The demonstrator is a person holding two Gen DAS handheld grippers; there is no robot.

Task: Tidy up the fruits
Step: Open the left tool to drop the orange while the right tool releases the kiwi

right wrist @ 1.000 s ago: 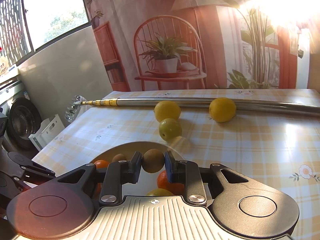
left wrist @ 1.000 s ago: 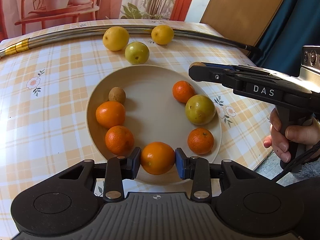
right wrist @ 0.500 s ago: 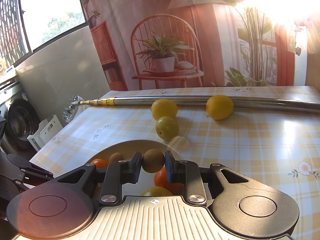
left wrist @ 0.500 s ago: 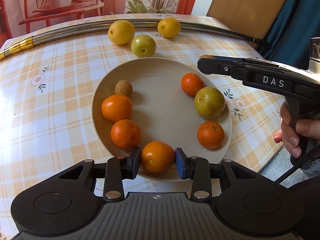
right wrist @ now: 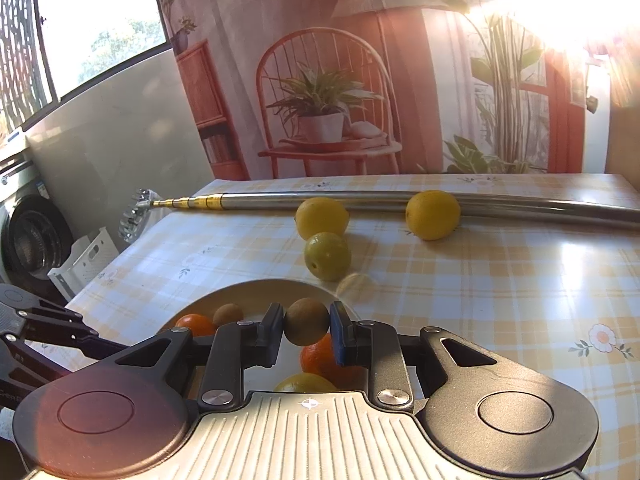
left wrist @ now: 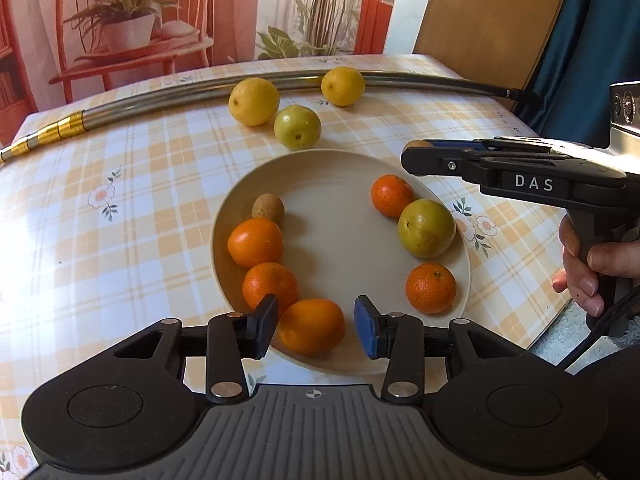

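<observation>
Oranges [left wrist: 311, 326] sit on the plate [left wrist: 340, 216] at 6 o'clock, let go by the wide-open left hand-held gripper [left wrist: 316, 330]; the right hand-held gripper [right wrist: 306, 330] pinches a small brown fruit [right wrist: 306, 321], likely dropped next.

Both tools are black plastic with ribbed grey bases, round discs, silver screws and blue pads on the left gripper [left wrist: 316, 326], while the right gripper [left wrist: 416, 152] carries white "DAS" lettering, a pistol handle and probably a black cable.
</observation>
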